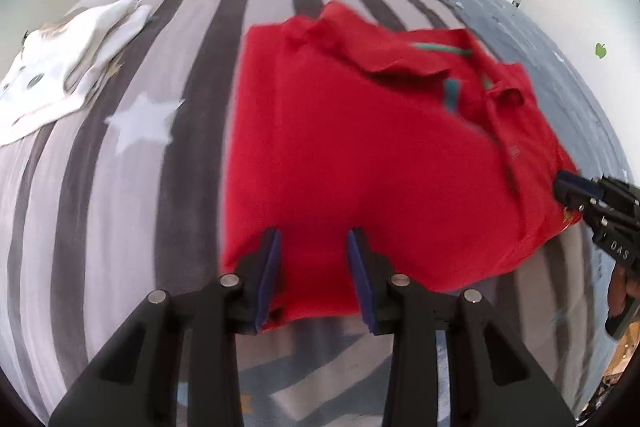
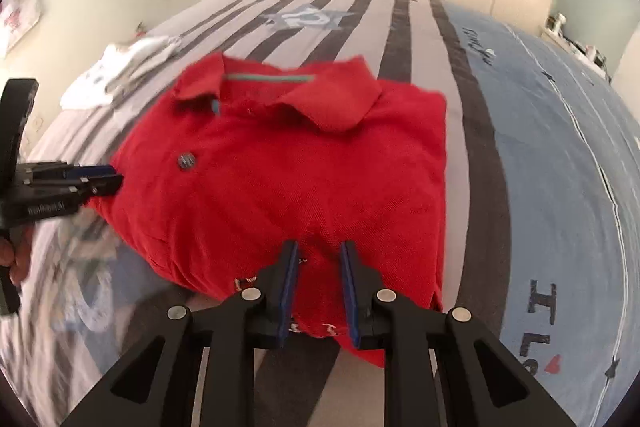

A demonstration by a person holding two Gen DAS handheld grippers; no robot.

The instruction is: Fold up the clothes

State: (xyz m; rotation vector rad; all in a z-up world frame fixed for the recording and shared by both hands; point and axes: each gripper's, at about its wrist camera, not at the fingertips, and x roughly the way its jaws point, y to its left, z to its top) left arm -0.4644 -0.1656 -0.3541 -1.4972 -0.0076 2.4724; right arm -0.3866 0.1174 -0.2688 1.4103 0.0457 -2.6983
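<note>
Striped bedspread (image 2: 416,39) bears folded red polo shirt (image 2: 304,167); white garment (image 1: 60,67) beside.

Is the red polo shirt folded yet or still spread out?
Folded: the red polo shirt lies as a compact rectangle on the striped bedspread, collar on top, no sleeves sticking out.

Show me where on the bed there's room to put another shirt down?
Bare striped cover lies between the red polo shirt and the white folded garment, around the white star. The blue part of the bedcover, right of the shirt, is bare too. It is crowded at the shirt's near edge, where the left gripper and right gripper are.
</note>
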